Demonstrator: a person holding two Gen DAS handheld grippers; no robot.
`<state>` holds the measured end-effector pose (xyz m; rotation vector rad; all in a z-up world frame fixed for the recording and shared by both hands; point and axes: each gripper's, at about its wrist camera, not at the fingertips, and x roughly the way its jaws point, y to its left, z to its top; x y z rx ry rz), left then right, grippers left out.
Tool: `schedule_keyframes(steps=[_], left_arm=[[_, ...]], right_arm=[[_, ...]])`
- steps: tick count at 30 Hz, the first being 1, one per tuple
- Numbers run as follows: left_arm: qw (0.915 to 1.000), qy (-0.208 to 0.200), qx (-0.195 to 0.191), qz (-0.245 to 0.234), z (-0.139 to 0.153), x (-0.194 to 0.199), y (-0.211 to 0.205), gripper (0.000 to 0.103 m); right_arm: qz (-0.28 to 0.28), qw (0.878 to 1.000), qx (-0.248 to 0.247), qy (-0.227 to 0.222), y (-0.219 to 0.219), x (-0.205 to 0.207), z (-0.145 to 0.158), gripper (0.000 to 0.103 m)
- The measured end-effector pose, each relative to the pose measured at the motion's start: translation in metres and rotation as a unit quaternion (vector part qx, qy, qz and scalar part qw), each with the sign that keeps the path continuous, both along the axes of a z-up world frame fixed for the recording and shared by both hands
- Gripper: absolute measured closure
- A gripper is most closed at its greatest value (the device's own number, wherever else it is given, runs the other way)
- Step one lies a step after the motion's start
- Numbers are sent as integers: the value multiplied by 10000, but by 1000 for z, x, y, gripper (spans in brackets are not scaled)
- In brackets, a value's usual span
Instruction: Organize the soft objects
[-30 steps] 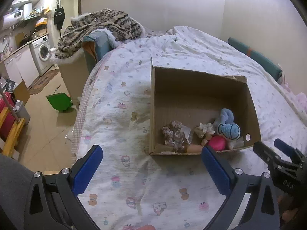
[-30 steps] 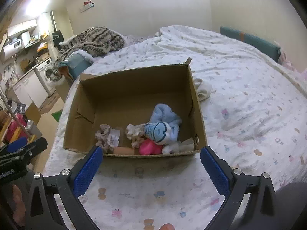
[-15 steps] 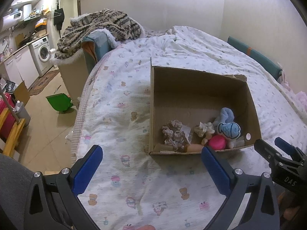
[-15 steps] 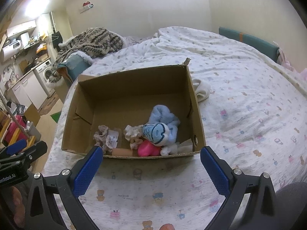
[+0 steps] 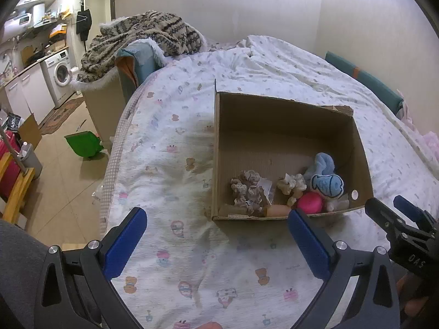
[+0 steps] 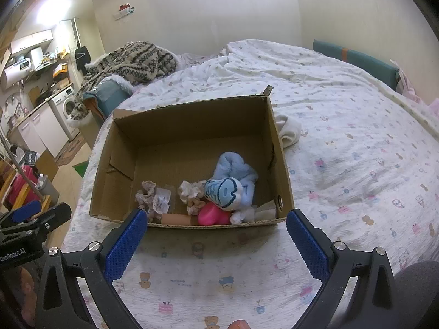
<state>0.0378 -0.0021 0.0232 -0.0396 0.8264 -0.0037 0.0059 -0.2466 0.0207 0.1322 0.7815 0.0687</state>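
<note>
An open cardboard box (image 6: pixel 192 120) (image 5: pixel 285 115) rests on the patterned bed sheet. Soft things lie along its near wall: a blue plush fish (image 6: pixel 223 192) (image 5: pixel 328 183) on a light blue cloth (image 6: pixel 236 168), a pink ball (image 6: pixel 211 216) (image 5: pixel 310 203), beige scrunchies (image 6: pixel 149 198) (image 5: pixel 247 189) and a peach roll (image 6: pixel 177 219). My right gripper (image 6: pixel 216 244) is open and empty just in front of the box. Open and empty too, my left gripper (image 5: pixel 216 240) hangs over the sheet at the box's near left corner. A white sock (image 6: pixel 288 130) lies outside, beside the right wall.
The bed (image 5: pixel 170 148) drops off on the left to a tiled floor with a green dustpan (image 5: pixel 82 144). A knitted blanket (image 5: pixel 142 35) is heaped at the bed's far end. A teal headboard cushion (image 6: pixel 356 59) runs along the right wall. A washing machine (image 5: pixel 61 72) stands at far left.
Both grippers have drawn back slightly from the box and stayed open. The box and its contents have not moved.
</note>
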Motion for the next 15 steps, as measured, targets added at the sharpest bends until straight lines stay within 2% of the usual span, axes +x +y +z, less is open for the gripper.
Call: schedule_keyframes(steps=[15], left_arm=[[10000,46,-66,-4,-4,1,-1,1]], right_arm=[[-3,10000,13,-11,-1,0,0,0]])
